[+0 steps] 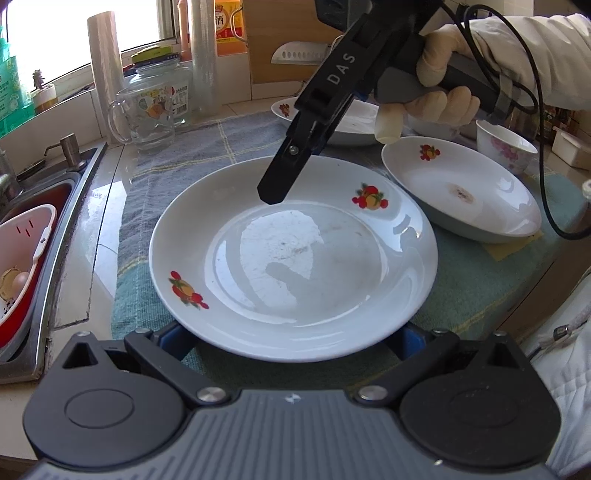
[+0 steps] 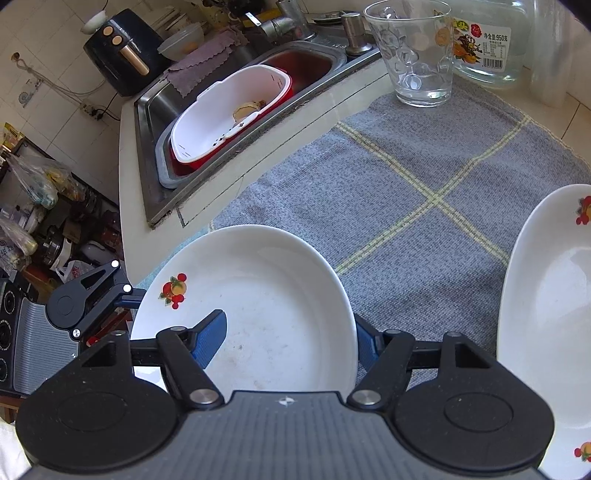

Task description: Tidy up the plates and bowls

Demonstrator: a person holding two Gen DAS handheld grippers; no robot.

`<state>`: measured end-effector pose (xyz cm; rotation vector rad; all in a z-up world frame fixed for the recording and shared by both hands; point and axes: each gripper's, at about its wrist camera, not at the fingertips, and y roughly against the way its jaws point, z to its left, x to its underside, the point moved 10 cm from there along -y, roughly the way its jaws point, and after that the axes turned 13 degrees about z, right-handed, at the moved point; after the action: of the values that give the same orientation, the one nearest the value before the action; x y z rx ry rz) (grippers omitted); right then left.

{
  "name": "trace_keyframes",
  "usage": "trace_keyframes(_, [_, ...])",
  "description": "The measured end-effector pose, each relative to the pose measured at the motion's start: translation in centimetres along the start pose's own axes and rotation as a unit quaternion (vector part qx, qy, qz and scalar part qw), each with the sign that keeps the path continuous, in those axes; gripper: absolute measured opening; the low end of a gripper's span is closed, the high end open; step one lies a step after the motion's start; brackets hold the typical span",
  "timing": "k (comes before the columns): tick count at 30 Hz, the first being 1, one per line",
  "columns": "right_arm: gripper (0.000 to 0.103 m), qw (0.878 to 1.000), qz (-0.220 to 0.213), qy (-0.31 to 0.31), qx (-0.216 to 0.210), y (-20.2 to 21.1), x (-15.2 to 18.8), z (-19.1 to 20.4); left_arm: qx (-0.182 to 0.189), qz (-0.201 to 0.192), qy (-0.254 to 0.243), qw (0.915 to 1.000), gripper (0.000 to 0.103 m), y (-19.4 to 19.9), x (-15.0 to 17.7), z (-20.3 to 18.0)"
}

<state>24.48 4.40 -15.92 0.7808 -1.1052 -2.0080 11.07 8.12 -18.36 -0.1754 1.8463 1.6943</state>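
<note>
Now both grippers' fingers stand spread: right gripper [image 2: 291,341] straddles the white fruit-patterned ceramic plate's [image 2: 266,295] rim, left gripper [image 1: 295,339] beside it.

Domestic kitchen. Upper left of the right wrist view: stainless sink [image 2: 229,74] set into the bench, with faucet [image 2: 280,22] and black air fryer [image 2: 122,51]. Upper centre of the left wrist view: cleaver [image 1: 299,55] against a board, glass jar [image 1: 162,85].

Right tool [image 1: 271,194] hovers over the near plate [image 1: 291,254].
</note>
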Motion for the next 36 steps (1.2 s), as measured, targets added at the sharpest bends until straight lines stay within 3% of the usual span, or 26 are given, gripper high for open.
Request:
trace_keyframes(14, [0.078, 0.999, -0.019, -0.021, -0.023, 1.2, -0.3, -0.1, 0.003, 0.009, -0.012, 0.9999, 0.102, 0.5, -0.6, 0.5])
trace_keyframes(36, [0.078, 0.997, -0.073, -0.023, -0.002, 3.9, -7.9, -5.2, -0.001, -0.003, -0.026, 0.9997, 0.102, -2.1, -7.5, 6.6])
